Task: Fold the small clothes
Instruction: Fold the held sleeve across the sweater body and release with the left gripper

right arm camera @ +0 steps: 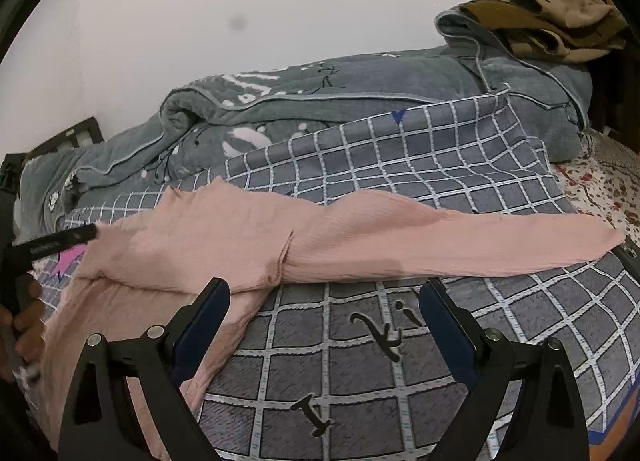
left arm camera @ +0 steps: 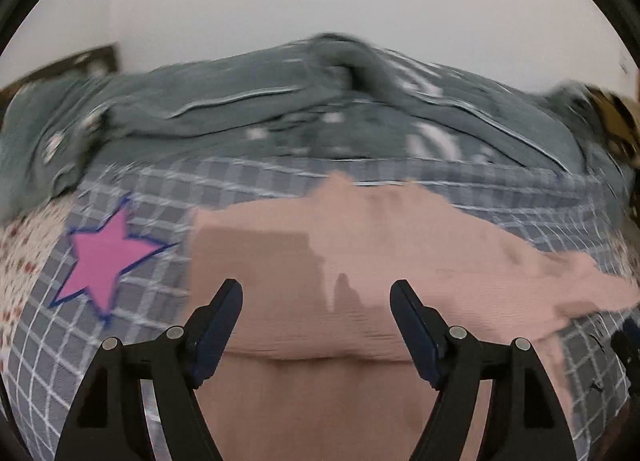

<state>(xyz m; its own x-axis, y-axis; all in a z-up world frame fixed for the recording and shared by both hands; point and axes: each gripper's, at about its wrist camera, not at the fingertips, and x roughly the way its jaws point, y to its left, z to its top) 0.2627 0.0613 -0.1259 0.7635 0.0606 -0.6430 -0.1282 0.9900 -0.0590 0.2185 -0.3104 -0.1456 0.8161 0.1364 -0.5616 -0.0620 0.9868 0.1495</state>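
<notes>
Leggings, pink, thin and limp, lie across the checked bedspread; both your left gripper and right gripper hover spread wide, so pinch the cuff

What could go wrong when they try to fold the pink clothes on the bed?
1. The pink garment lies wrinkled, one long leg stretched right, so a fold may come out crooked.
2. Both the left gripper and the right gripper are open, holding nothing; a pinch might also catch the checked blanket underneath.
</notes>
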